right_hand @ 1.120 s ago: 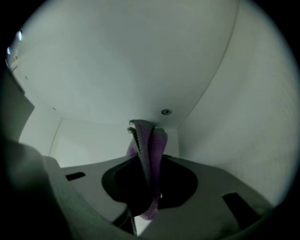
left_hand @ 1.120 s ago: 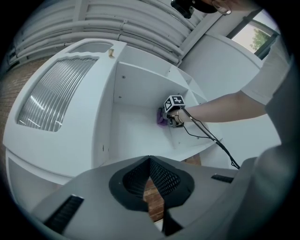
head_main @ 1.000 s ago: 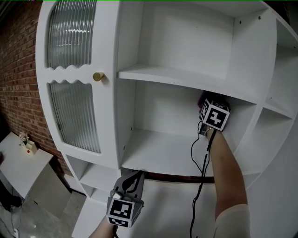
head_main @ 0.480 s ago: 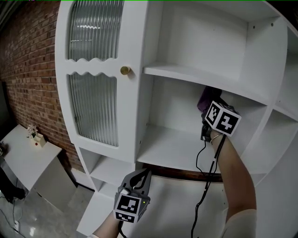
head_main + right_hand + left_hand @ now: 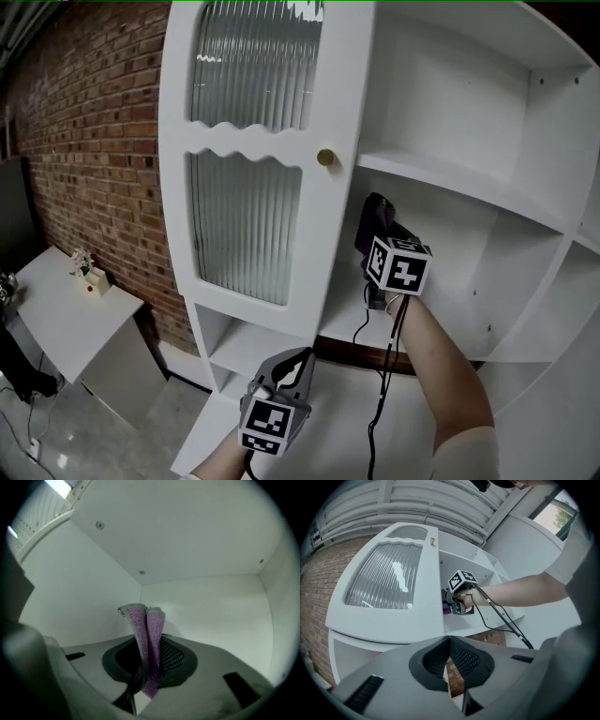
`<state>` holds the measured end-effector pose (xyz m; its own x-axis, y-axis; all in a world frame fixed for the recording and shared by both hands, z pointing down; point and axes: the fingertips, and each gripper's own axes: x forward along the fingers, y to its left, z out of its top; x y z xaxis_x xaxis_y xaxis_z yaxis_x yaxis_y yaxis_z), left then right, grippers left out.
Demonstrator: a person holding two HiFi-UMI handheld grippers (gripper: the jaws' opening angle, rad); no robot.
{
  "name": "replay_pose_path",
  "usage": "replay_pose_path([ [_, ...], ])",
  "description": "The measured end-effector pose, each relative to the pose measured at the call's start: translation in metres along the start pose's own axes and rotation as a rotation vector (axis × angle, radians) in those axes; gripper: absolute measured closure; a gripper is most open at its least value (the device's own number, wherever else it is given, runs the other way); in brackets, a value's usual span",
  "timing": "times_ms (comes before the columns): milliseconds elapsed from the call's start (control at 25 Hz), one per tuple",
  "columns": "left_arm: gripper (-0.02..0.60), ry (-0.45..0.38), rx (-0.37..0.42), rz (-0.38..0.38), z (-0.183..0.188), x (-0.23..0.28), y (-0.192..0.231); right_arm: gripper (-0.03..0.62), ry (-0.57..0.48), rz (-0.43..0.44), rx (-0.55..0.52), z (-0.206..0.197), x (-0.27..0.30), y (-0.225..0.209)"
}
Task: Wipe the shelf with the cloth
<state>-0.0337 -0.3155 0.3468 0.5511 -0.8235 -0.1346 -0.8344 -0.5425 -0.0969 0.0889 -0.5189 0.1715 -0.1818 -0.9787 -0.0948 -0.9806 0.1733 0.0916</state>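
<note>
Since a second ago the right gripper (image 5: 377, 231) has slid from the right end of the middle compartment over to its left end, right behind the door's free edge. The left one has barely moved.

Biggest thing here is the white cabinet (image 5: 450, 75), open shelves on the right and a ribbed glass door (image 5: 248, 216) on the left, with a red brick wall (image 5: 94, 141) beside it. A small white table (image 5: 66, 309) sits low by the wall. The shelf (image 5: 339, 326) under the right gripper is bare white.

The right gripper's fingers are clamped on the purple cloth (image 5: 147, 639), which sticks up folded in front of the compartment's back left corner. Can't tell if it touches the wall.

The left gripper (image 5: 292, 358) hangs low in front of the cabinet's bottom part, well apart from the cloth, fingers pressed together with nothing between them.

Smallest bit: a round brass knob (image 5: 325, 157) on the door's edge.
</note>
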Motion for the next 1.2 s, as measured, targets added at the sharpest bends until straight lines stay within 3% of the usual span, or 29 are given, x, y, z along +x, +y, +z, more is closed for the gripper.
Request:
replay_pose_path([
  [320,0.568,0.027,-0.028,0.045,-0.022,-0.014,0.038,0.514,-0.011,-0.049,-0.043,-0.005,0.039,0.025],
  [480,0.568,0.023,-0.031,0.033,-0.021,-0.014,0.039,0.514,-0.015,-0.097,-0.064,-0.010,0.044,0.007],
  [800,0.568,0.028,-0.036,0.021,-0.024,-0.003,0.034,0.514,-0.011,-0.106,-0.102,-0.013,0.042,-0.018],
  [1200,0.568,0.026,-0.001,-0.017,-0.014,0.009,0.001,0.514,0.012,-0.204,-0.075,-0.023,0.006,-0.101],
])
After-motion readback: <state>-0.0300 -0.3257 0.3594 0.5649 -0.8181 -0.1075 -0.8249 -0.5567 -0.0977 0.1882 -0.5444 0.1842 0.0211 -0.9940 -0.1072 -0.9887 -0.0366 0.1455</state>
